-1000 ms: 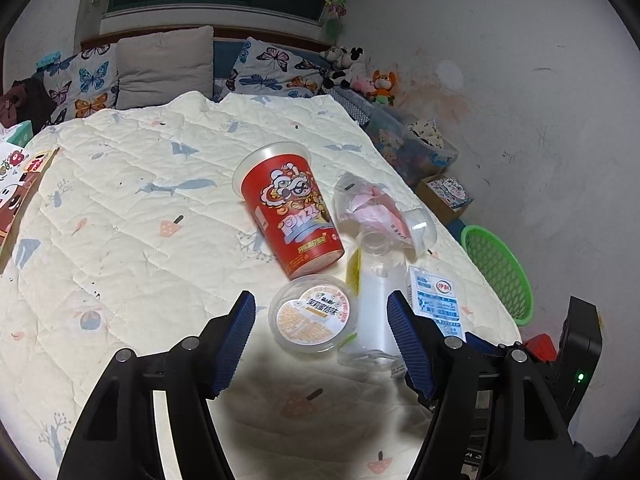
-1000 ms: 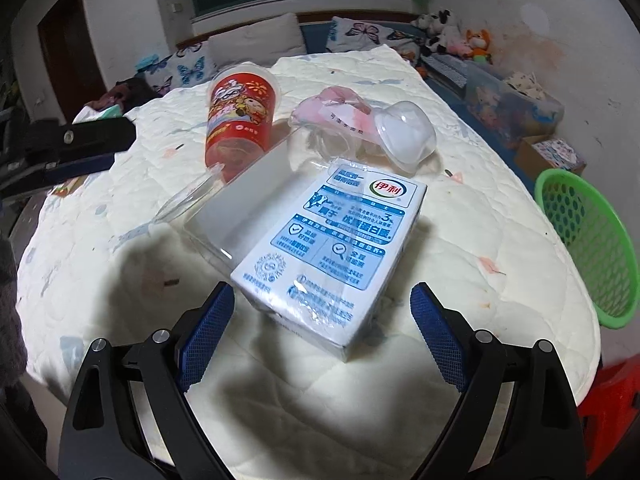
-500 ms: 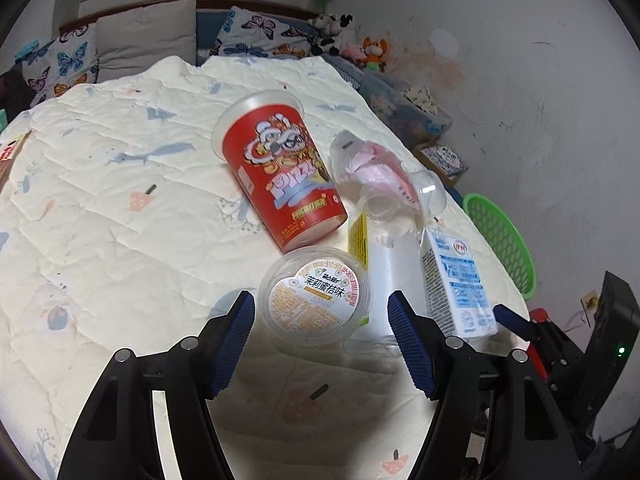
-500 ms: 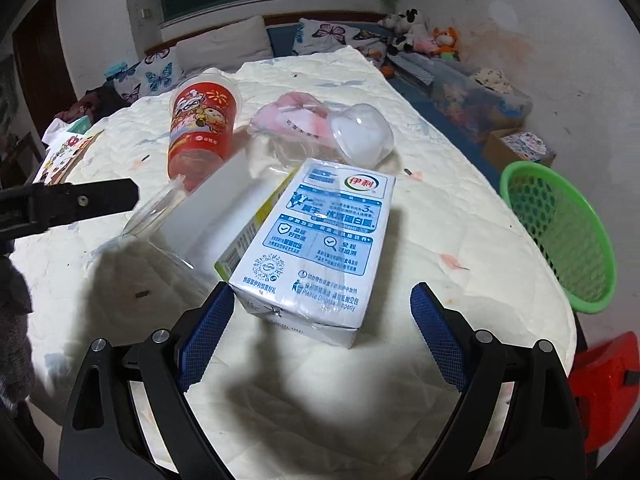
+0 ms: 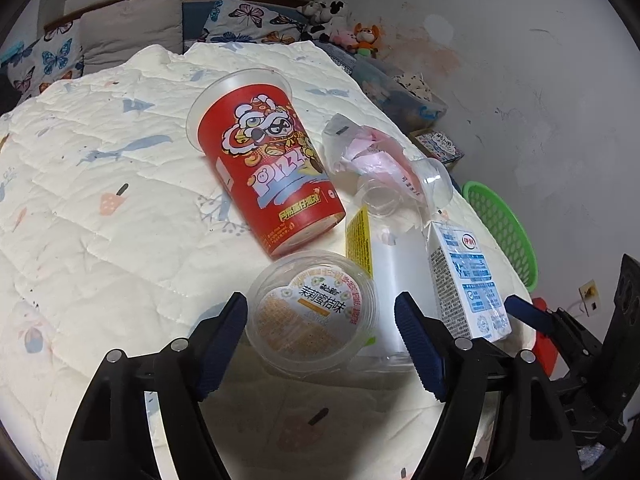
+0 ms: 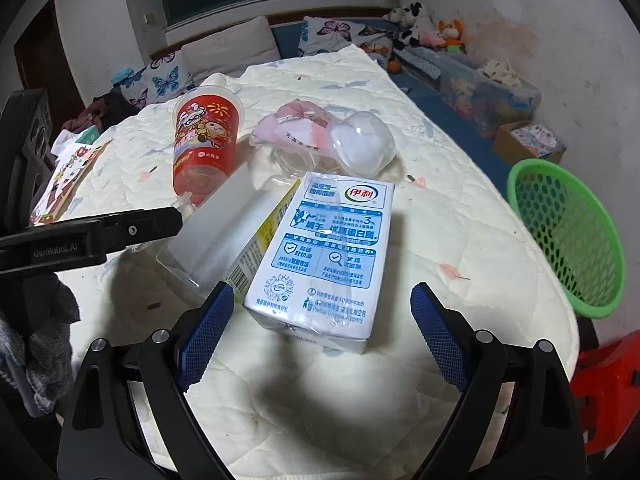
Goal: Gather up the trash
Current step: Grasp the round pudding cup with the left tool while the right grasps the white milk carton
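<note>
So the trash is piled on a quilted bed. The left gripper sits over a small clear lidded cup, jaws spreading wider right now, cup between the blue pads but not pinched. The right gripper is wide open around the near end of a blue-and-white milk carton, pads clear of it, holding nothing. A clear plastic box lies touching the carton's left side. Further back there's a red cup on its side and a crumpled pink wrapper. A green basket sits off the bed's right edge
</note>
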{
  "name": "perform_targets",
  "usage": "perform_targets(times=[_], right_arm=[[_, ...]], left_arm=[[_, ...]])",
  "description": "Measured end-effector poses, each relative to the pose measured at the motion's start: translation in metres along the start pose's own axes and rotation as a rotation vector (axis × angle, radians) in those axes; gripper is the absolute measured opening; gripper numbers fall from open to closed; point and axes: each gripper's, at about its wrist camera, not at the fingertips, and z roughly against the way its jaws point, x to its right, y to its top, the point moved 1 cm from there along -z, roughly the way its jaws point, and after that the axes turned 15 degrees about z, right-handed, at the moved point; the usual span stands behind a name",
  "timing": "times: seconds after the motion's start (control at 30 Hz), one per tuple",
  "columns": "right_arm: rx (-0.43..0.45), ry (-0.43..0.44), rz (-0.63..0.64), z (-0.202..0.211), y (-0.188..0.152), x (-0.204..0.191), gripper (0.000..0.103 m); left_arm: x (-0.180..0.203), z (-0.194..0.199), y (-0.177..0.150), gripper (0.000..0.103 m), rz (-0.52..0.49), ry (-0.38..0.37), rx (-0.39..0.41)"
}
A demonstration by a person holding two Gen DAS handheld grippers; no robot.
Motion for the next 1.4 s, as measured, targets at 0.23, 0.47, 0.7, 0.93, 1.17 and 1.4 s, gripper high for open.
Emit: perform_targets(times=[0.23,0.47,0.7,0.93,1.17,1.4], right_arm=[[-0.013,0.015,0.007,-0.004,0.004,0.0,0.091],[-0.044,0.058,-0.009,-0.012,0.009,0.007,0.092],[-0.082,0.075,-0.046,-0.025,0.012,0.019,0.092],[-0.134,0.114,-0.11,-0.045,0.012,0.028,0.092],[-0.139,0.113,-0.093,-0.047,0.012,0.027,0.091],[-0.139,0.117,-0.086,-0.05,0.013,0.03,0.091]], left_arm=[[-0.01,-0.002,0.003,0.064,0.026,-0.026,-0.007],[-0.02,-0.001,0.004,0.057,0.063,-0.076,-0.013],[-0.022,0.001,0.003,0.046,0.074,-0.112,-0.014],[-0.014,0.006,0.001,0.045,0.019,-0.066,0.011],[-0.011,0.013,-0.002,0.037,-0.046,-0.009,0.044],[-0.022,0.011,-0.004,0.06,-0.007,-0.009,0.027]])
